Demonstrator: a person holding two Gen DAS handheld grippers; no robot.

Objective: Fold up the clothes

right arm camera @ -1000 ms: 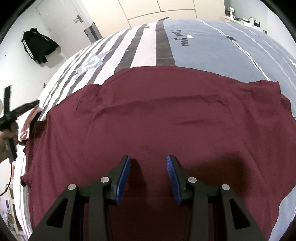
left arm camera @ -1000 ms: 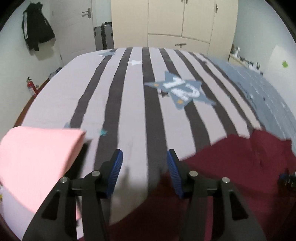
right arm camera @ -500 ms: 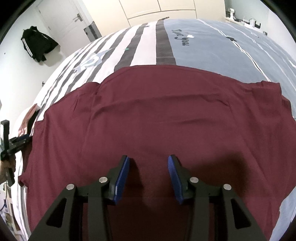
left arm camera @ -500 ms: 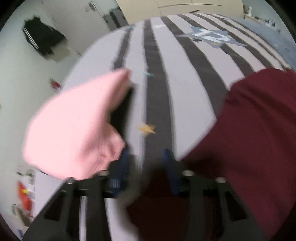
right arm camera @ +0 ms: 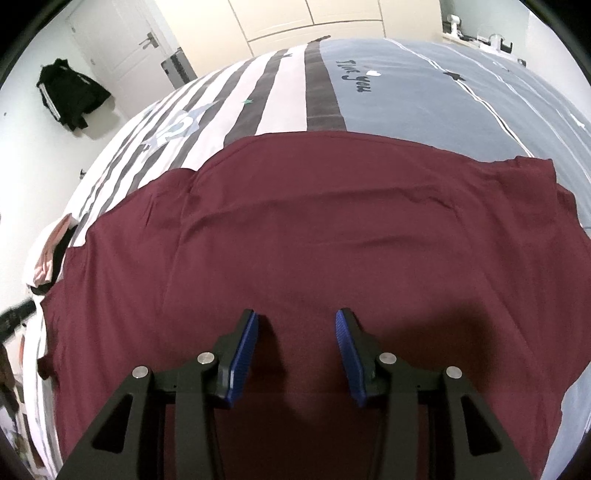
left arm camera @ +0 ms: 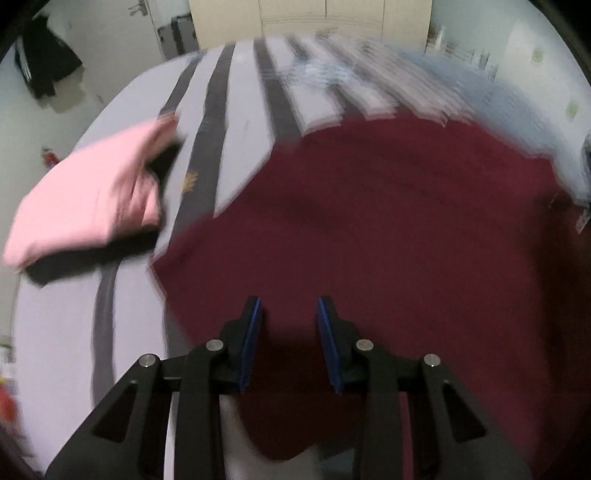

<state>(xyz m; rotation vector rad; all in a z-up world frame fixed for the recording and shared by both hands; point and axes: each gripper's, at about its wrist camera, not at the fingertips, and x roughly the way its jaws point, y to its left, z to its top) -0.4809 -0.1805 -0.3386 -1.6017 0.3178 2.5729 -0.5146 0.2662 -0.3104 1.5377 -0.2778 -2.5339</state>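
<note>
A dark red shirt [right arm camera: 303,236] lies spread flat on the bed [right arm camera: 424,107], covering most of its near half. The bed cover has grey and white stripes on the left and plain grey-blue on the right.

The right tongs [right arm camera: 295,339] hang over the near middle of the shirt, jaws apart with nothing between them, only red cloth beneath.

The left tongs [left arm camera: 290,332] hang over the near left part of the shirt [left arm camera: 369,229], close to its left edge. Their jaws have just been closing, yet a gap remains and nothing is pinched between them. This view is blurred.

A folded pink garment [left arm camera: 85,199] rests on a dark one [left arm camera: 92,251] at the left side of the bed, just beside the shirt's left edge. From the right camera the same pink pile [right arm camera: 50,254] shows at the far left.

A black jacket [right arm camera: 70,94] hangs on the wall left of the bed, near a white door [right arm camera: 118,40]. Cream wardrobes [right arm camera: 332,18] stand beyond the far end.
</note>
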